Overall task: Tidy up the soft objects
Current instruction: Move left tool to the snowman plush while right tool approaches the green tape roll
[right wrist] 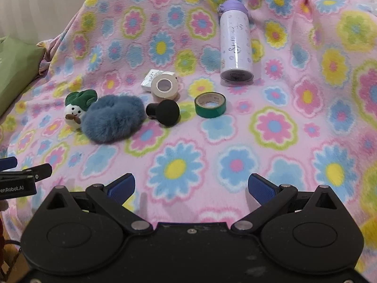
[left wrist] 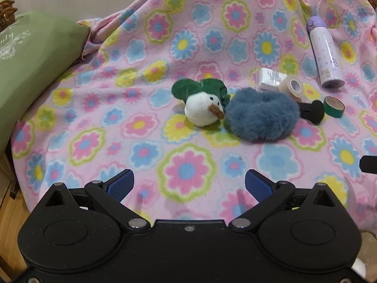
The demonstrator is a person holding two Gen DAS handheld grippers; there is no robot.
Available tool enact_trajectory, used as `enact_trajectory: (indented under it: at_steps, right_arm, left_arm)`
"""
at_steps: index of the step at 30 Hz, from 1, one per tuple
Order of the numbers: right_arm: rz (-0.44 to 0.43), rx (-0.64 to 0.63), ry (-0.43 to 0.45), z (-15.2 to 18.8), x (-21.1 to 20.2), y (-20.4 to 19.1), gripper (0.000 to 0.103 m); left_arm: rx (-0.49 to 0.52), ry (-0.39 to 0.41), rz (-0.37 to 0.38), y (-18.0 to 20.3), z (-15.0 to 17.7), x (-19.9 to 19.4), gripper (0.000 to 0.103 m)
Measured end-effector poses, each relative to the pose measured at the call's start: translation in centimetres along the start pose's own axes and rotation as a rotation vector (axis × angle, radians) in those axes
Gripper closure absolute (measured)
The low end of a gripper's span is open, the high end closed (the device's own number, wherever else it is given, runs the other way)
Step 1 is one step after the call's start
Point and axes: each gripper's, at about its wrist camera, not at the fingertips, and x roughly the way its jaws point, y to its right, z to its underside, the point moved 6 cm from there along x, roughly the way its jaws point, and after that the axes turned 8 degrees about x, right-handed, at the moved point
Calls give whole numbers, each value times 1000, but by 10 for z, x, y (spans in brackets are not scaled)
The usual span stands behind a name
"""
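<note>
Blanket (left wrist: 188, 172): pink fleece with a flower print, draped over the whole surface; it carries every item and rises in folds toward the far edge.
Pillow (left wrist: 35, 70): green, at the left edge, well apart from the items.
Bottle (right wrist: 235, 44): white with a lilac cap, lying on its side toward the far right; hard, in my judgement not part of the sorting.
Blue fluffy scrunchie (left wrist: 261, 115): soft, mid-surface, touching the plush on its left and the black knob on its right.
Radish plush (left wrist: 203, 108): soft, white body with green leaves, lying just left of the scrunchie.
Black knob (right wrist: 165, 112): hard, just right of the scrunchie.
Tape rolls: green tape roll (right wrist: 210, 105) right of the knob; beige tape roll (right wrist: 164, 87) behind it, against a small white packet (right wrist: 150, 80).
Left gripper (left wrist: 189, 185): jaws spread wide, holding nothing, low over the near edge and facing the plush.
Right gripper (right wrist: 192, 187): jaws spread wide, empty, near edge, facing the tape rolls.
Step in hand (judgement): first reach for a soft item; nothing sorted yet.
Advice: take the plush with the left gripper from its free left side, closing across the white body; the scrunchie will compress, so pinch one band of the ring without hooking the knob.
</note>
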Motion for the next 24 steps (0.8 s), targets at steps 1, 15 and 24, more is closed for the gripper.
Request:
enact_trajectory:
  at_steps: [1, 15, 24]
  right_arm:
    - [-1, -9, 2, -2, 2, -2, 0]
    - [56, 31, 10, -36, 48, 8, 0]
    - [132, -91, 39, -69, 68, 11, 0]
  left_arm:
    - [4, 6, -5, -1, -4, 2, 5]
    - [11, 94, -2, -5, -43, 38, 5]
    - [3, 114, -7, -3, -59, 63, 4]
